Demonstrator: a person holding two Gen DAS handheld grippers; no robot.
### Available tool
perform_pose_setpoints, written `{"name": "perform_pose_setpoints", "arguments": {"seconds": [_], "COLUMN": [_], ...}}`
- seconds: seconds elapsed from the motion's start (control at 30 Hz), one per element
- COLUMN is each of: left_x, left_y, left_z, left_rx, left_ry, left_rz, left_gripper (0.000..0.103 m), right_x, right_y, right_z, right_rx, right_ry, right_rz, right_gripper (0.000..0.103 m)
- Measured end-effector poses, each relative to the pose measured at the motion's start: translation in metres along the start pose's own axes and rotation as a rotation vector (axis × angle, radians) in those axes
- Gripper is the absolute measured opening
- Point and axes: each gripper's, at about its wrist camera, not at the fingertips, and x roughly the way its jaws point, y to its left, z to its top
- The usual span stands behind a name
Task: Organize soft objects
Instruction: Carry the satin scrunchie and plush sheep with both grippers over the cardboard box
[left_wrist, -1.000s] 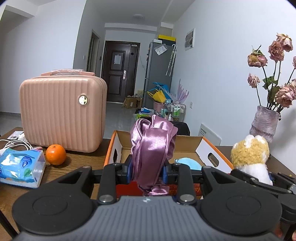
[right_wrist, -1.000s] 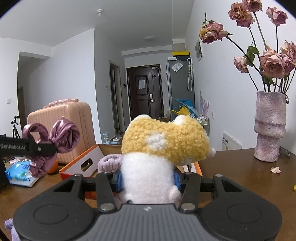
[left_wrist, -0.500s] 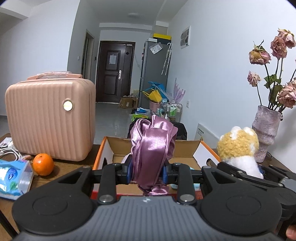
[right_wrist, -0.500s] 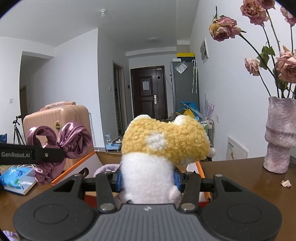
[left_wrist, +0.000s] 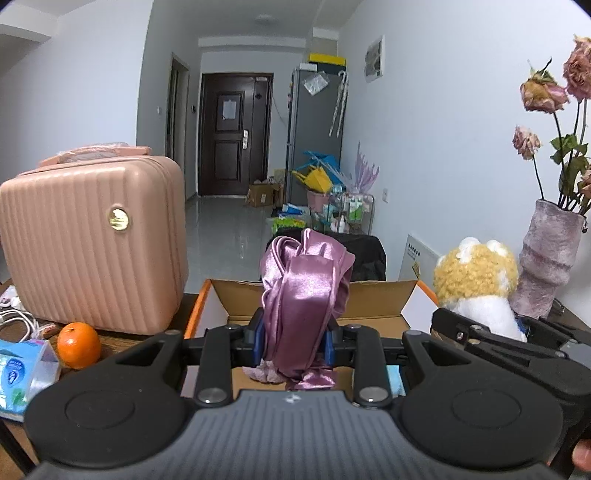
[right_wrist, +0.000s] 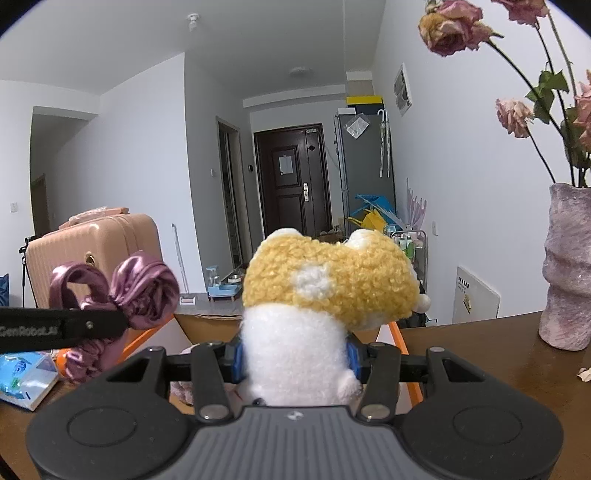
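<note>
The left tool (left_wrist: 295, 341) is pinched on a purple satin scrunchie (left_wrist: 306, 295), which is held upright between the 2 blue pads above the open cardboard box (left_wrist: 314, 295). A pale plush item (left_wrist: 264, 373) is seen inside the box, just below the scrunchie. The right tool (right_wrist: 295, 363) is clamped on the white body of a yellow-and-white plush toy (right_wrist: 317, 295), whose head is raised above the fingers. The box is placed on the wooden tabletop (right_wrist: 480, 354), in front of both tools. A pink suitcase (left_wrist: 92, 240) is stood to the left of the box, with an orange (left_wrist: 78, 345) and a blue tissue pack (left_wrist: 22, 373) nearby. A purple vase (right_wrist: 567, 269) with dried roses (right_wrist: 448, 29) is set to the right on the tabletop.
</note>
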Motion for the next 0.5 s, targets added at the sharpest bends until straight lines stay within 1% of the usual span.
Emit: {"name": "perform_pose_setpoints", "arguments": {"seconds": [0.1, 0.3, 0.5], "left_x": [0.012, 0.037, 0.06], "left_y": [-0.006, -0.019, -0.028], "left_z": [0.006, 0.018, 0.015], "left_rx": [0.01, 0.035, 0.06], "left_ry": [0.028, 0.077, 0.128], "left_rz": [0.001, 0.037, 0.073], "left_gripper": [0.029, 0.029, 0.029], "right_x": [0.007, 0.028, 0.052], "right_y": [0.0, -0.003, -0.005], "right_z": [0.002, 0.004, -0.002], "right_rx": [0.002, -0.003, -0.013], "right_ry": [0.008, 0.048, 0.118], "right_rz": [0.008, 0.008, 0.005], "right_gripper": [0.048, 0.048, 0.048]}}
